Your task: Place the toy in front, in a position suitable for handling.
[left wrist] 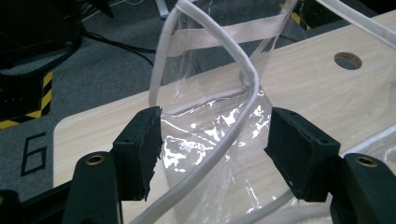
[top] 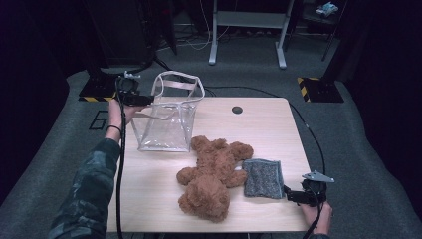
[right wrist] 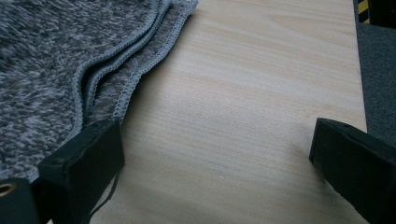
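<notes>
The left gripper (top: 142, 100) is held out at the far left of the high view by a hand (top: 118, 115) on an outstretched, patterned-sleeved forearm (top: 94, 172). Its jaws are seen parted, with neither pad pressed on anything. The right gripper (top: 293, 194) is held low at the near right by a hand (top: 316, 215). Its jaws are spread wide apart, with nothing gripped.
</notes>
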Demonstrator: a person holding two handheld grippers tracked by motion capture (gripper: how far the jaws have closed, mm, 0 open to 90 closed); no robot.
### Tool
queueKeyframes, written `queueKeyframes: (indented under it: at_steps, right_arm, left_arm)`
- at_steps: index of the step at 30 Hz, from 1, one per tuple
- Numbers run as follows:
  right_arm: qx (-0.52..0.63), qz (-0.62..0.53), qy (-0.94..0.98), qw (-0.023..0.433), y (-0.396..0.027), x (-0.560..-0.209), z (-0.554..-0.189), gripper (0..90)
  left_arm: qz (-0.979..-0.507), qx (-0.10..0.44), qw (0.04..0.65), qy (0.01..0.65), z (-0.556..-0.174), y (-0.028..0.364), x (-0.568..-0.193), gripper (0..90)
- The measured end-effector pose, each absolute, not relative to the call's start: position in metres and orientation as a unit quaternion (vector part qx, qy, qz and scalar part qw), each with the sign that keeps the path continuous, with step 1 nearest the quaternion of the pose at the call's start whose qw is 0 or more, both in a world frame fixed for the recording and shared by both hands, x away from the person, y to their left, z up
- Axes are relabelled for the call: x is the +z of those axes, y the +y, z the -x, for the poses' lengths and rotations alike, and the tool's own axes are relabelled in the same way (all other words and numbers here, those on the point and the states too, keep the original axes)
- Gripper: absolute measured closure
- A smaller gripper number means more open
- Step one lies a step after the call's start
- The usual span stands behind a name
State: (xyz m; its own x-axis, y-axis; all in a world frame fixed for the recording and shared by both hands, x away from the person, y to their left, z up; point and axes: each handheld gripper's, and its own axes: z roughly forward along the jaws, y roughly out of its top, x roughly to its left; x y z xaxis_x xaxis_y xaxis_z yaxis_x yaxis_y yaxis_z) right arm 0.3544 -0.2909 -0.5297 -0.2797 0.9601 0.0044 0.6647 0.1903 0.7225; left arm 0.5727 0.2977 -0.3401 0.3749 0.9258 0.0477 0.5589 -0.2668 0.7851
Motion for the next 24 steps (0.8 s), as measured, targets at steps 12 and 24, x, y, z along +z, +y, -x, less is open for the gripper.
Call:
queueKeyframes:
  at_steps: [12, 24]
  right_arm:
    - [0.315, -0.556, 0.732, 0.235, -0.291, -0.530, -0.354, 2.7]
    - [0.315, -0.556, 0.732, 0.236, -0.291, -0.530, -0.355, 2.7]
  left_arm:
    - [-0.774, 0.261, 0.303, 0.491, -0.590, 0.283, -0.355, 64.3]
    - [-0.752, 0.275, 0.319, 0.507, -0.581, 0.292, -0.354, 87.4]
